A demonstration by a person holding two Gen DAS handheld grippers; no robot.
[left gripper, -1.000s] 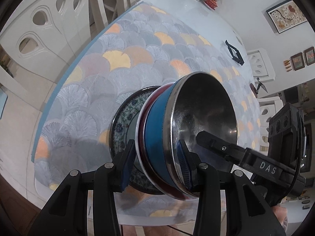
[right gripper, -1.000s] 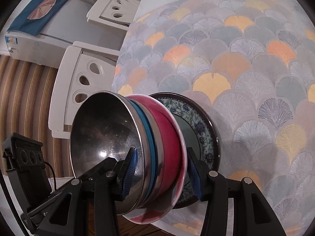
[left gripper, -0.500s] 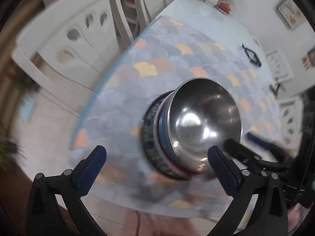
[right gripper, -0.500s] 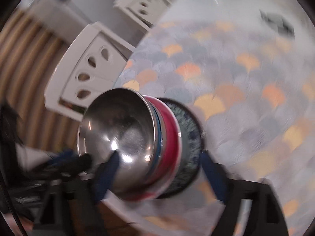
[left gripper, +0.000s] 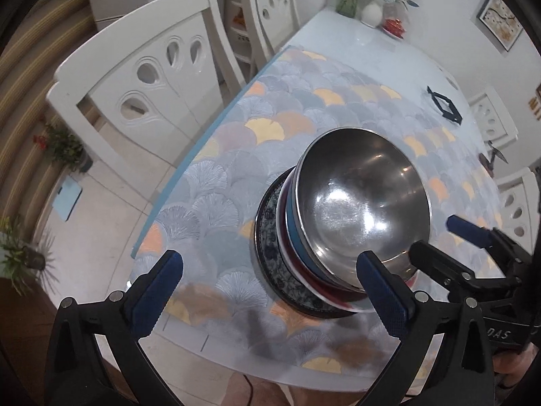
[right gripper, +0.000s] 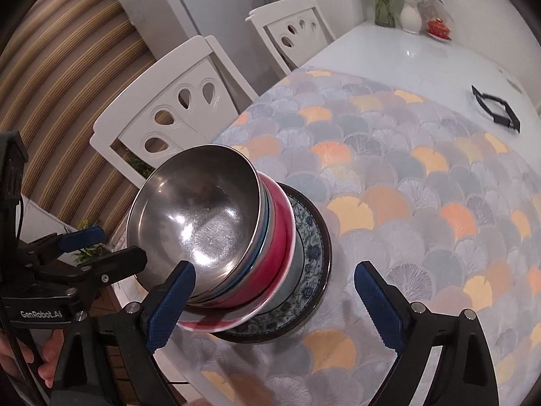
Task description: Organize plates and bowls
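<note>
Stack of dishes is sitting near the front edge of the desk (left gripper: 338, 77), on the fan-pattern mat (left gripper: 236, 169). Bottom to top: blue-floral plate (left gripper: 270, 267) w/ dark rim, pink-red bowl (right gripper: 277, 237) w/ white rim, blue bowl (left gripper: 299, 250), steel bowl (left gripper: 365, 209) nested on top, empty and catching glare.

Left gripper (left gripper: 270, 291) is hanging over the stack's near-left side, jaws spread wide, not pinching anything; its right blue pad is sitting just in front of the steel bowl's rim, whether touching can't tell, left pad well clear over the mat. Right gripper (right gripper: 274, 304) is sitting at the stack's other side, jaws also spread, having just been opening w/ the stack between them; left pad is overlapping the bowls' near edge in right wrist view, contact not clear, right pad apart over the mat. Each gripper is showing up in the other's cam, w/ a hand (right gripper: 44, 355) on the left one's grip.

White chairs (right gripper: 175, 111) are standing along the desk's far-left side. White vase (right gripper: 410, 17) w/ flowers and a small red dish are at the far end; a black frame-like object (right gripper: 495, 110) is lying on bare desk past the mat.
</note>
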